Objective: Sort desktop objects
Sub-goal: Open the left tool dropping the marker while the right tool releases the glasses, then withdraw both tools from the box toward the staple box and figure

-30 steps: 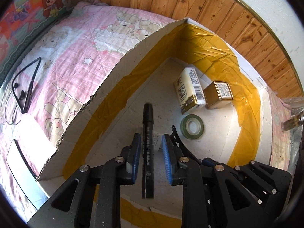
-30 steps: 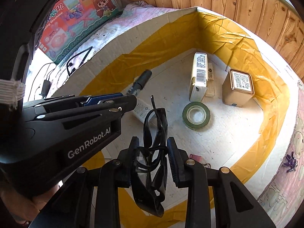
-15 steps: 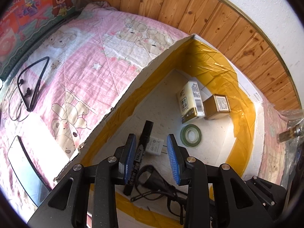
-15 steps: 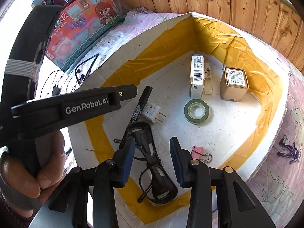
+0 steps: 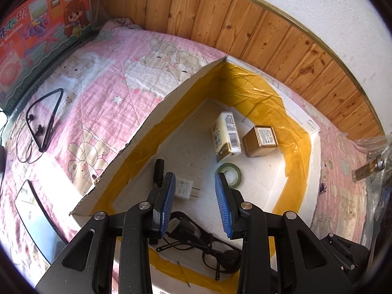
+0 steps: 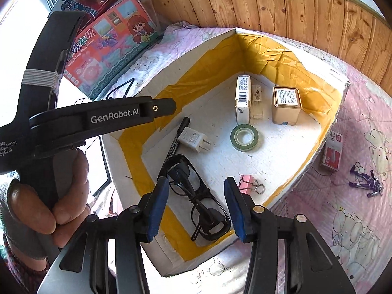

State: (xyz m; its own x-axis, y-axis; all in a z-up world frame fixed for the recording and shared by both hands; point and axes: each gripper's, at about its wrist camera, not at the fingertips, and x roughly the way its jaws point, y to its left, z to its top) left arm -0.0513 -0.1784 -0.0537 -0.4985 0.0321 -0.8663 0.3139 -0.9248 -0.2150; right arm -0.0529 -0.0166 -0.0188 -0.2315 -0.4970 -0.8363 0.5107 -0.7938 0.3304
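Glasses [image 6: 196, 196] and marker [image 6: 175, 139] lie in the box [image 6: 210, 56] near its front edge. Left gripper [image 5: 195, 191] stands open above them, empty; right gripper's [image 6: 196, 196] jaws are opening, clear of the glasses

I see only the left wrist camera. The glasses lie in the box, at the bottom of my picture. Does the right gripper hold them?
Observer: No. The right gripper is opening its jaws, with nothing pressed between the pads. The glasses lie loose on the floor of the box.
Operator: Is something in the box hidden from me?
Observer: Yes, a pink binder clip lies on the floor near the glasses.
Operator: And outside the box?
Observer: A staples box lies on the blanket, close beside the box wall.
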